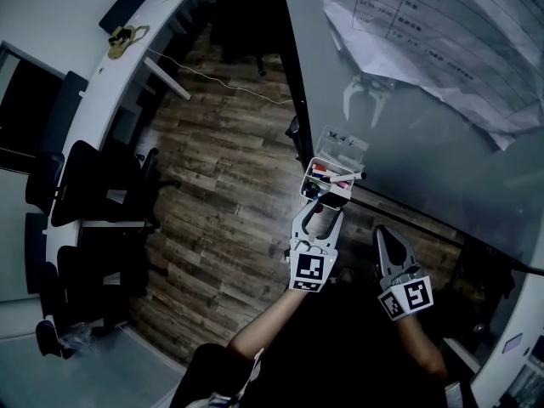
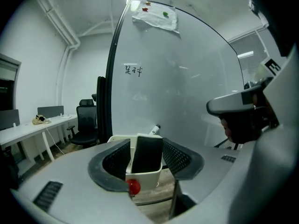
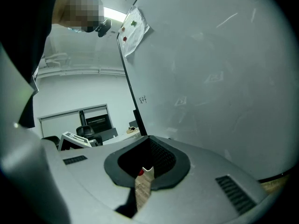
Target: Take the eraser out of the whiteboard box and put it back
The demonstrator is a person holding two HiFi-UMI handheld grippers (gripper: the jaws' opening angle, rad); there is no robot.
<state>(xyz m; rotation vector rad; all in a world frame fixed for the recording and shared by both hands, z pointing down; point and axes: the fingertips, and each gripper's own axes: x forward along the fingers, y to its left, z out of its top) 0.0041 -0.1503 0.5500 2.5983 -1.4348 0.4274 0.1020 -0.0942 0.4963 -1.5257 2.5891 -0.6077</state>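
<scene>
A white whiteboard box hangs on the whiteboard and holds markers. The black eraser stands upright at the box's near end. My left gripper reaches that end with its jaws open on either side of the eraser; a sliver of box wall shows between the left pad and the eraser. A marker tip pokes up behind it. My right gripper hangs to the right, below the box, shut and empty, beside the board.
Printed paper sheets are pinned high on the board. A long white desk with black office chairs curves along the left. Wooden floor lies between desk and board, with a cable across it.
</scene>
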